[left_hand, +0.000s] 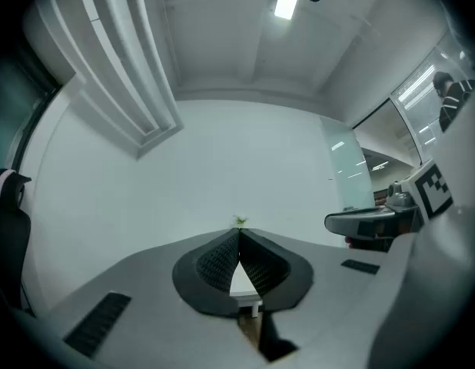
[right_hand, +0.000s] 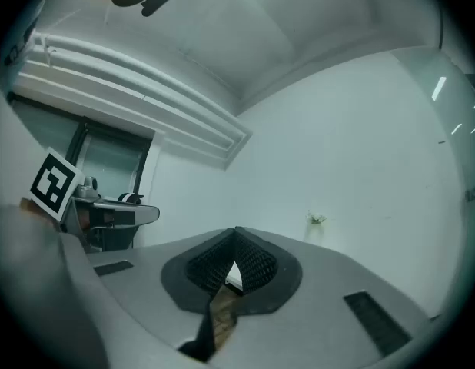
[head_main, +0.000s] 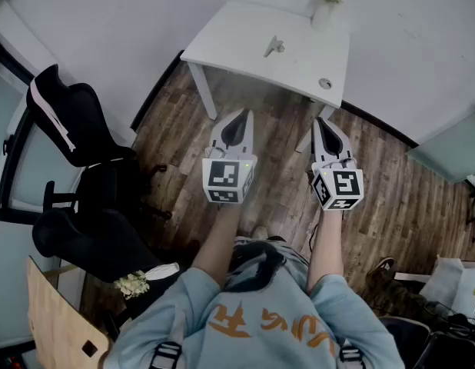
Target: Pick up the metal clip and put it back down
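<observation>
The metal clip [head_main: 274, 47] lies on the white table [head_main: 237, 41], small and silvery, near the tabletop's middle. Both grippers are held over the wooden floor in front of the table, well short of the clip. My left gripper [head_main: 240, 115] points at the table's front edge with its jaws shut and nothing between them; in its own view the tips [left_hand: 239, 234] meet. My right gripper [head_main: 320, 121] is level with it, below the table's right front corner, also shut and empty, tips [right_hand: 236, 232] touching. The clip is hidden in both gripper views.
A small vase with flowers [head_main: 324, 2] stands at the table's far edge and a round object [head_main: 325, 84] near its right front corner. A black chair [head_main: 76, 121] is at the left, a wooden board [head_main: 57, 321] bottom left, and bags [head_main: 453, 283] at the right.
</observation>
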`<state>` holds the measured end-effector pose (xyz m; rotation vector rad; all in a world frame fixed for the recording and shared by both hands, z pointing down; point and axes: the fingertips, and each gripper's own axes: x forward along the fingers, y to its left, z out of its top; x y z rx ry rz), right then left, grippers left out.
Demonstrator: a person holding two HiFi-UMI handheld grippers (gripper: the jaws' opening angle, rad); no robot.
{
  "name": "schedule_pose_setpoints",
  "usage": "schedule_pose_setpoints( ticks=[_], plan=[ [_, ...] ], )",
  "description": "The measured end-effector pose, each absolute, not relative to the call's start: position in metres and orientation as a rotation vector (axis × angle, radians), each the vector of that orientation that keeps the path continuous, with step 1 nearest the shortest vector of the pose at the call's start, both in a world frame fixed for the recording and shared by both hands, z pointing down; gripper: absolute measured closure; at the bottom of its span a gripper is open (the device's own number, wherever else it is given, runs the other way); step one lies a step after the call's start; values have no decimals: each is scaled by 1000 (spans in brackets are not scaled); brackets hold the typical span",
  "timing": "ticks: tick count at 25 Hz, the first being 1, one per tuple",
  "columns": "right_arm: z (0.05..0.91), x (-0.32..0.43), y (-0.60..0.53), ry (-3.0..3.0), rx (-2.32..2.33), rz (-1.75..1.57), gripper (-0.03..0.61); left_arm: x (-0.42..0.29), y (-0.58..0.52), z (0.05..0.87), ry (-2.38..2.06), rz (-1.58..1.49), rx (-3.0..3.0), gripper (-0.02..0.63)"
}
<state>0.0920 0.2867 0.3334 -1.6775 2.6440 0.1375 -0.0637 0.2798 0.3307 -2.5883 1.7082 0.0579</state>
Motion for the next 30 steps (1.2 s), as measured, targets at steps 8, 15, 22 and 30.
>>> schedule_pose_setpoints(
  ticks=[8, 15, 22, 30],
  plan=[
    [331, 112, 274, 2550, -1675, 40, 566, -49, 275, 330, 1700, 34, -2589, 589],
    [339, 147, 264, 2530, -1652, -40, 566, -31, 275, 335, 1647, 28, -2621, 589],
    [339, 133, 250, 2587, -1571, -51, 566, -49, 261, 335, 1719, -5, -2583, 589],
    [325, 122, 214, 2619, -1537, 23, 566, -43, 222, 332, 1660, 50, -2640, 589]
  ],
)
